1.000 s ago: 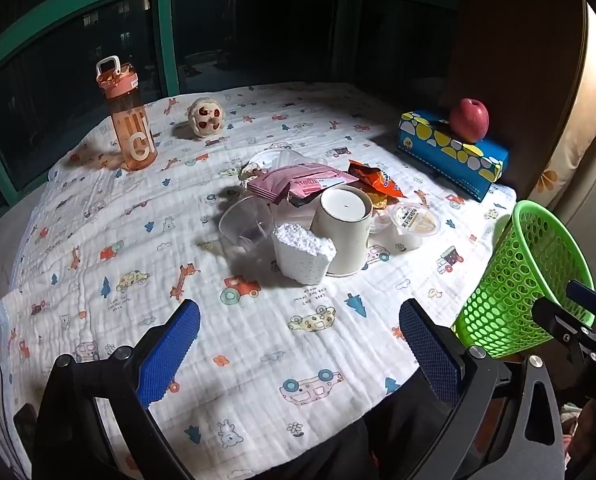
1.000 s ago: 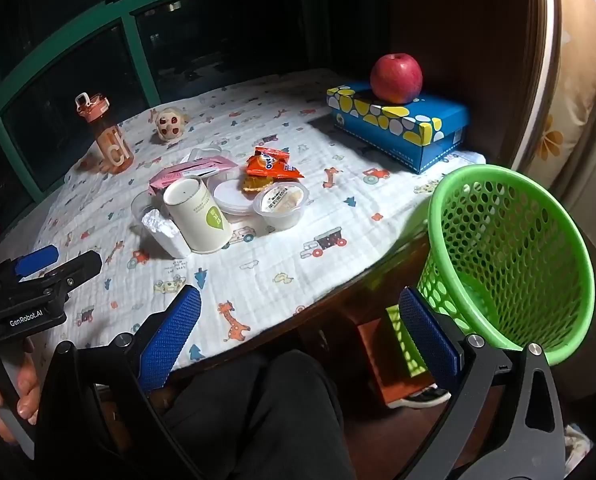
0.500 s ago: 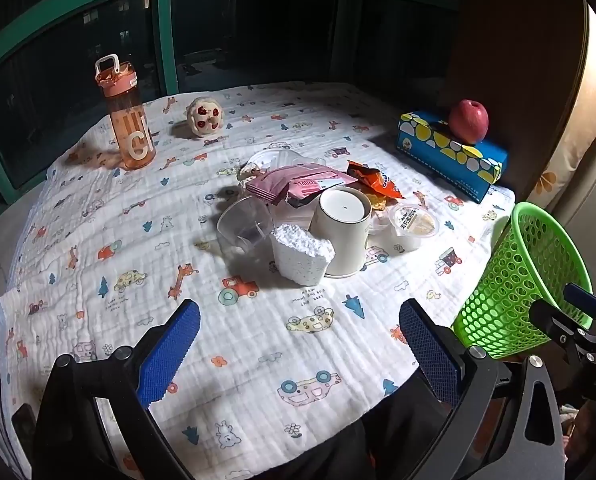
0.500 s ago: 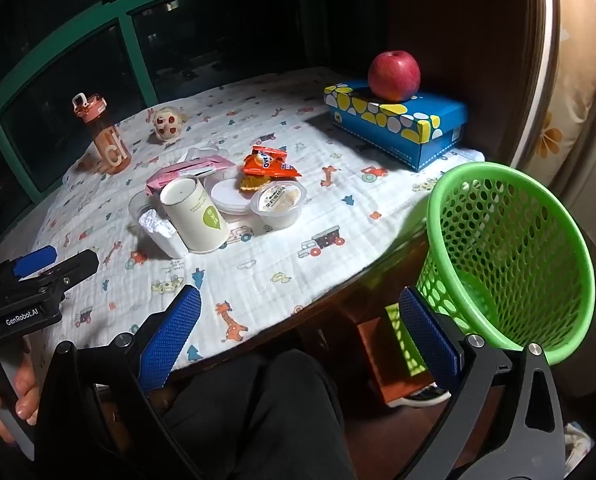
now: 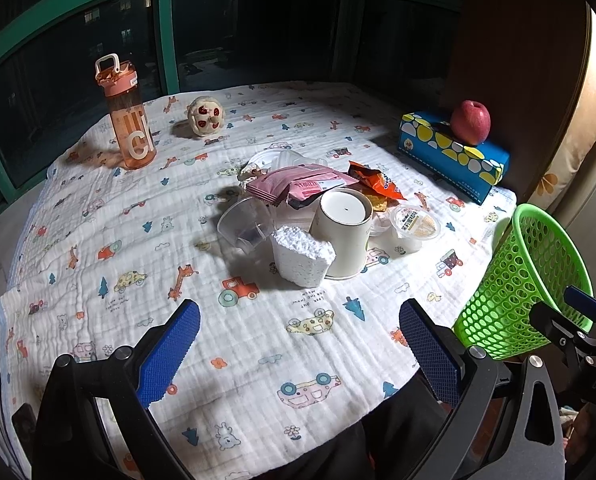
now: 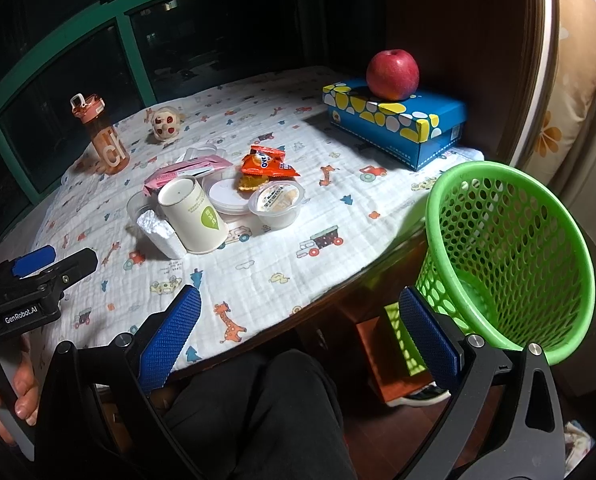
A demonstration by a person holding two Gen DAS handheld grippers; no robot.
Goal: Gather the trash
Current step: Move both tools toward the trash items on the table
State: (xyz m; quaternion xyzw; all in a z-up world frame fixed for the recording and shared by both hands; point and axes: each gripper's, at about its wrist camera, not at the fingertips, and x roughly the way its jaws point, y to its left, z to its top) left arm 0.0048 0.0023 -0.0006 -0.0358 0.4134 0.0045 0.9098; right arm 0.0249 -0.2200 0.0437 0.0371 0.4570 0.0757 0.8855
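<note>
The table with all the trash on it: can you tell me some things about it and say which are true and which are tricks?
1. The apple sits on the blue box. True.
2. The paper cup stands right way up. False: it is upside down, closed bottom on top.
3. The green basket has trash in it. False: no trash shows inside.
4. The foam chunk is right beside the paper cup. True.
5. The left gripper holds the orange wrapper. False: its jaws are open and empty.

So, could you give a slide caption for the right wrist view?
Open right tongs hover before the table edge, green basket at right, trash pile ahead.
</note>
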